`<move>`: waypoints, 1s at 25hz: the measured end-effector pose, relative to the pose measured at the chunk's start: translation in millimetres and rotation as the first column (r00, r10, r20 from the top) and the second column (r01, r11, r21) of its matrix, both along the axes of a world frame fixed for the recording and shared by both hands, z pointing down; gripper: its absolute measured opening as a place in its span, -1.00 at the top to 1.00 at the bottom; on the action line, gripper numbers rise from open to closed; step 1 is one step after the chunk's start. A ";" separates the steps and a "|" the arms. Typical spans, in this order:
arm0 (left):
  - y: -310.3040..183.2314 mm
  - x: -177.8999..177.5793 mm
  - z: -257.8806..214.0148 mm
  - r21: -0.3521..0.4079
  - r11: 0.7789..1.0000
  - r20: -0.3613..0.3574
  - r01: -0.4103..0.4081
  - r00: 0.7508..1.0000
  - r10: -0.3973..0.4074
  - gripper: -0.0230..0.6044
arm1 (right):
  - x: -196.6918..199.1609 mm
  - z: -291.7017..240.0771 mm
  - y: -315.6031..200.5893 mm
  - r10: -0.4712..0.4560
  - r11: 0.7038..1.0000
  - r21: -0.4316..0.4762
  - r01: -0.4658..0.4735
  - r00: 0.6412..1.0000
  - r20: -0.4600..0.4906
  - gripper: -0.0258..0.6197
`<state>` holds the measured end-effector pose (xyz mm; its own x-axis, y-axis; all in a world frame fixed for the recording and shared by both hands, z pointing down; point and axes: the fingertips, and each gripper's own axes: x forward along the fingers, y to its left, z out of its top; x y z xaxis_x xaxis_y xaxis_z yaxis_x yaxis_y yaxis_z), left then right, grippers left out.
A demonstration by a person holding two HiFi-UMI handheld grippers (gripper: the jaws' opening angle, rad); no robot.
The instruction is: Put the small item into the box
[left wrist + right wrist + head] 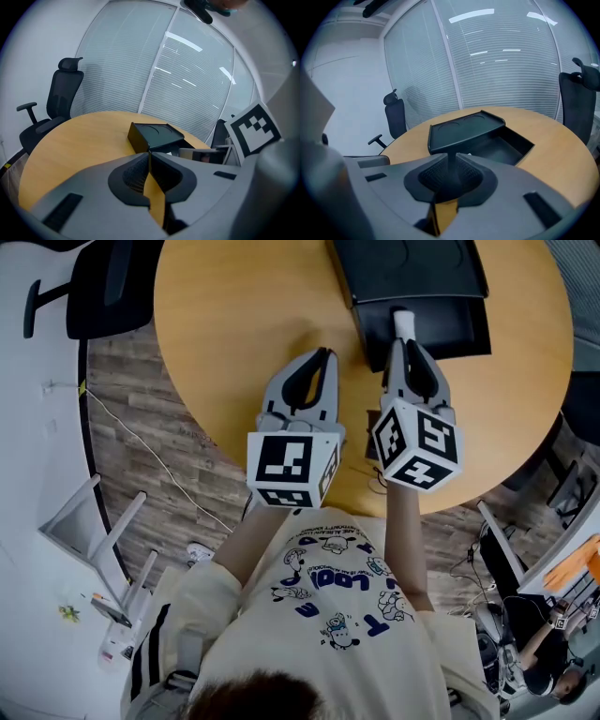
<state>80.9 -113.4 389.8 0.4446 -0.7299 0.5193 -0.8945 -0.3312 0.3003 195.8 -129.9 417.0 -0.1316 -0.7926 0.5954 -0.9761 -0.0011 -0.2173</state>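
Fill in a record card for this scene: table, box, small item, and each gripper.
Table: round wooden table, the box at its far side.
Box: black plastic box, its lower tray open.
Item: small white item in the open tray, just past the right fingertips.
Left: left gripper, fingers together, empty, above the tabletop.
Right: right gripper, fingers narrowly apart, nothing between them.
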 end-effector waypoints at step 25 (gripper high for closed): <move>14.1 -15.1 -85.9 0.193 0.979 -0.025 -0.072 0.997 0.078 0.83 | -39.4 -87.8 46.4 0.044 0.987 0.156 -0.040 0.999 -0.018 0.78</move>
<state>65.7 -99.2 303.9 0.5161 -0.7782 0.3579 -0.8558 -0.4512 0.2530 156.5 -83.5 329.2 -0.0850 -0.8804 0.4666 -0.9803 -0.0100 -0.1973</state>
